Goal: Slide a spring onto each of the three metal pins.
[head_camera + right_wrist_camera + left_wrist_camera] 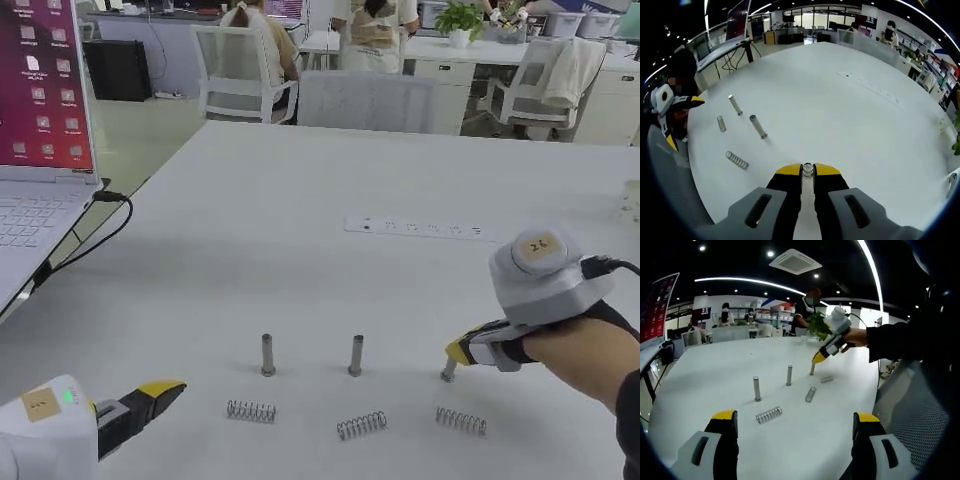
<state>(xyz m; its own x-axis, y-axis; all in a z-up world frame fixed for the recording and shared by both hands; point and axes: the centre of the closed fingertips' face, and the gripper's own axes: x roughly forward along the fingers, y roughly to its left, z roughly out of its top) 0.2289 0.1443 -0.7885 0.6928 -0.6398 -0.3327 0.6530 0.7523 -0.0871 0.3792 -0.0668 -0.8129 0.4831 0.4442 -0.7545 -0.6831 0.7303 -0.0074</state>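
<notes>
Right gripper view: the right gripper (807,174) is seen clenched on the rightmost pin (807,166), whose shaft is hidden by the jaws. On the table (300,200), three springs (361,425) are left lying loose before the pins (356,356). The left gripper (796,416) is held wide apart, empty.

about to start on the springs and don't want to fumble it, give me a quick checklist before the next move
1. left pin, middle pin, right pin upright: ok
2. left spring, middle spring, right spring loose on the table, in front of the pins: ok
3. right gripper shut on right pin: ok
4. left gripper open, free for a spring: ok
5. pins fixed to the table: cannot tell
6. spring on any pin: not ok, none yet
</notes>
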